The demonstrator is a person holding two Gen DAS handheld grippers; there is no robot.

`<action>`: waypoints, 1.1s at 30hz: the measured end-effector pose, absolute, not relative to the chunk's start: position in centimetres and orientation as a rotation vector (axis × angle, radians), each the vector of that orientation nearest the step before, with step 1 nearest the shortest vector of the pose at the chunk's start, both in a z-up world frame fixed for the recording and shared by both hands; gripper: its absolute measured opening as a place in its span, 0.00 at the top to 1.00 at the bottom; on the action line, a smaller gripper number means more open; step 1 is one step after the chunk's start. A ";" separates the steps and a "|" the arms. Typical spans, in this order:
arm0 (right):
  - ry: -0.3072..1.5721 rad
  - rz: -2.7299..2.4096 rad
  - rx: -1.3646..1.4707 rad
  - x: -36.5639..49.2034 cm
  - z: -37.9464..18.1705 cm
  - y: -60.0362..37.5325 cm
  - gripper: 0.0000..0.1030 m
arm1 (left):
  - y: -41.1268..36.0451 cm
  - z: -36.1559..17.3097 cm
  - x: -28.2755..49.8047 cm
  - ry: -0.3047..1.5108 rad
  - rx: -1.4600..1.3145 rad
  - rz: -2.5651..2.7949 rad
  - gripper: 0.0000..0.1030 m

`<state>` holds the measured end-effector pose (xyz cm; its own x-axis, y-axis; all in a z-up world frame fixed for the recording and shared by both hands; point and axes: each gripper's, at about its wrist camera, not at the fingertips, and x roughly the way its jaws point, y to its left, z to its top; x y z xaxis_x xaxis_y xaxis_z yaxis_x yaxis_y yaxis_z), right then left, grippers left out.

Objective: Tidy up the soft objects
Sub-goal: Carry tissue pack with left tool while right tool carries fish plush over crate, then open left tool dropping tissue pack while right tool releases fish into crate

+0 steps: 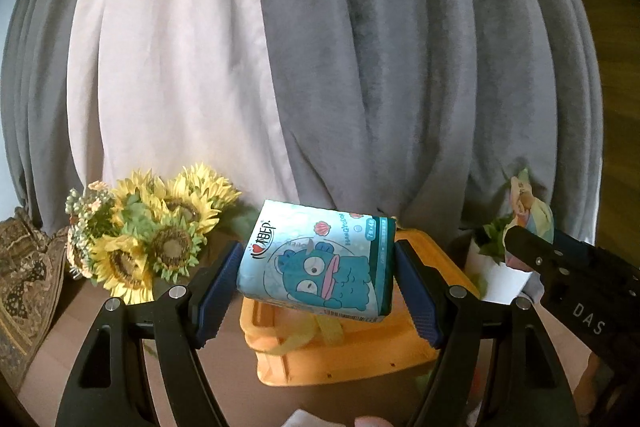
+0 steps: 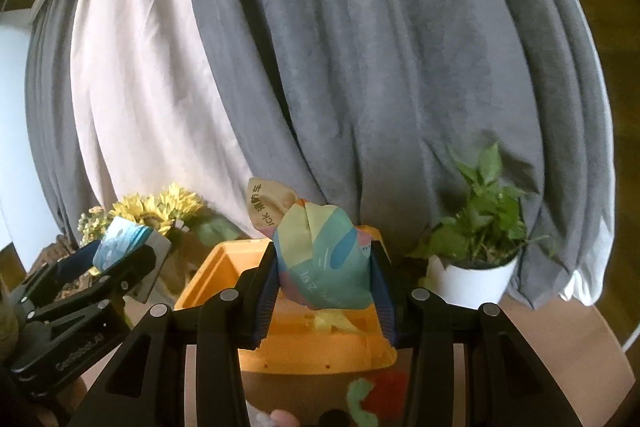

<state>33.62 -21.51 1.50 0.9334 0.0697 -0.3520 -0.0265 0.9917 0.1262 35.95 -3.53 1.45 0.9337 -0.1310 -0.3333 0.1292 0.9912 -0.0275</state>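
Left gripper (image 1: 318,277) jaws clamp a blue cartoon tissue pack (image 1: 316,259) and right gripper (image 2: 324,277) jaws pinch a pastel snack pouch (image 2: 320,259), both held above the orange bin (image 2: 224,267), likely for dropping in.

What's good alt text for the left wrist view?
The left gripper fingers clamp a blue cartoon tissue pack above an orange bin. Sunflowers stand left, the right gripper holds a pastel packet at right, and gray curtains hang behind.
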 end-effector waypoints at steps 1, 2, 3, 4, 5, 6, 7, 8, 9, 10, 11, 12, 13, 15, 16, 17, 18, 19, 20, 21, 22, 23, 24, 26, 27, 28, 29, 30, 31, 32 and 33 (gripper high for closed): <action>0.369 0.054 0.119 34.2 1.4 -21.4 0.58 | -3.6 1.4 36.3 0.344 -0.004 -0.133 0.27; 0.372 0.057 0.119 34.6 1.3 -21.3 0.58 | -3.6 1.3 36.8 0.348 -0.006 -0.132 0.27; 0.375 0.059 0.116 35.1 1.2 -21.2 0.58 | -3.5 1.2 37.4 0.354 -0.009 -0.132 0.27; 0.379 0.060 0.113 35.7 1.0 -21.1 0.58 | -3.5 1.1 37.9 0.359 -0.012 -0.131 0.27; 0.380 0.061 0.112 35.9 0.9 -21.1 0.58 | -3.5 1.0 38.4 0.363 -0.014 -0.129 0.27; 0.400 0.042 0.112 36.4 0.9 -21.0 0.58 | -3.5 0.8 39.0 0.371 -0.016 -0.127 0.27; 0.406 0.037 0.100 37.0 0.7 -20.8 0.58 | -3.4 0.7 39.5 0.378 -0.016 -0.127 0.27; 0.411 0.038 0.096 37.5 0.5 -20.8 0.58 | -3.4 0.6 40.0 0.385 -0.018 -0.126 0.27; 0.416 0.040 0.095 38.2 0.3 -20.8 0.58 | -3.4 0.5 40.5 0.391 -0.019 -0.123 0.27; 0.421 0.040 0.095 38.8 0.1 -20.8 0.58 | -3.5 0.3 41.0 0.396 -0.018 -0.121 0.27; 0.426 0.042 0.094 39.4 0.0 -20.8 0.58 | -3.5 0.2 41.5 0.402 -0.017 -0.118 0.27; 0.437 0.041 0.094 40.0 -0.2 -20.8 0.58 | -3.5 0.0 42.0 0.407 -0.016 -0.115 0.27; 0.443 0.042 0.094 40.5 -0.4 -20.8 0.58 | -3.6 -0.2 42.3 0.413 -0.015 -0.113 0.27; 0.462 0.050 0.095 41.6 -0.8 -20.9 0.58 | -3.7 -0.6 43.4 0.430 -0.011 -0.110 0.27; 0.472 0.052 0.094 42.1 -1.0 -20.9 0.58 | -3.8 -0.8 43.9 0.439 -0.009 -0.111 0.27; 0.480 0.050 0.094 42.6 -1.1 -20.9 0.58 | -3.9 -1.0 44.4 0.447 -0.007 -0.112 0.27; 0.493 0.050 0.088 43.1 -1.3 -20.9 0.58 | -3.9 -1.3 45.1 0.459 -0.003 -0.113 0.27; 0.508 0.052 0.081 43.8 -1.7 -20.9 0.58 | -4.0 -1.6 45.7 0.468 0.001 -0.113 0.27; 0.518 0.049 0.075 44.2 -1.8 -20.8 0.58 | -4.0 -1.8 46.0 0.473 0.004 -0.114 0.27; 0.532 0.040 0.065 44.8 -2.0 -20.8 0.58 | -4.2 -2.3 46.4 0.477 0.005 -0.114 0.27; 0.550 0.039 0.054 45.5 -2.4 -20.8 0.58 | -4.3 -2.6 46.8 0.485 0.007 -0.114 0.27; 0.564 0.038 0.050 46.1 -2.6 -20.8 0.58 | -4.4 -2.9 47.3 0.496 0.009 -0.118 0.27; 0.581 0.037 0.049 46.7 -3.0 -20.9 0.58 | -4.4 -3.2 47.9 0.504 0.012 -0.121 0.27; 0.625 0.045 0.045 47.9 -3.7 -20.9 0.58 | -4.7 -3.8 49.0 0.530 0.026 -0.117 0.27; 0.644 0.049 0.047 48.5 -4.1 -21.0 0.58 | -4.8 -4.2 49.5 0.549 0.031 -0.122 0.27; 0.667 0.051 0.042 49.1 -4.6 -21.0 0.58 | -4.9 -4.5 49.9 0.565 0.030 -0.127 0.27; 0.687 0.050 0.037 49.6 -5.0 -21.0 0.58 | -5.0 -5.0 50.6 0.590 0.030 -0.134 0.27; 0.710 0.055 0.033 50.0 -5.4 -21.0 0.58 | -5.0 -5.5 51.2 0.617 0.030 -0.145 0.27; 0.737 0.061 0.033 50.5 -5.8 -21.0 0.58 | -5.1 -5.9 51.8 0.639 0.028 -0.155 0.27; 0.766 0.068 0.036 51.1 -6.3 -21.1 0.58 | -5.2 -6.2 52.2 0.662 0.030 -0.161 0.27; 0.784 0.076 0.036 51.3 -6.6 -21.0 0.58 | -5.3 -6.6 52.8 0.690 0.041 -0.166 0.27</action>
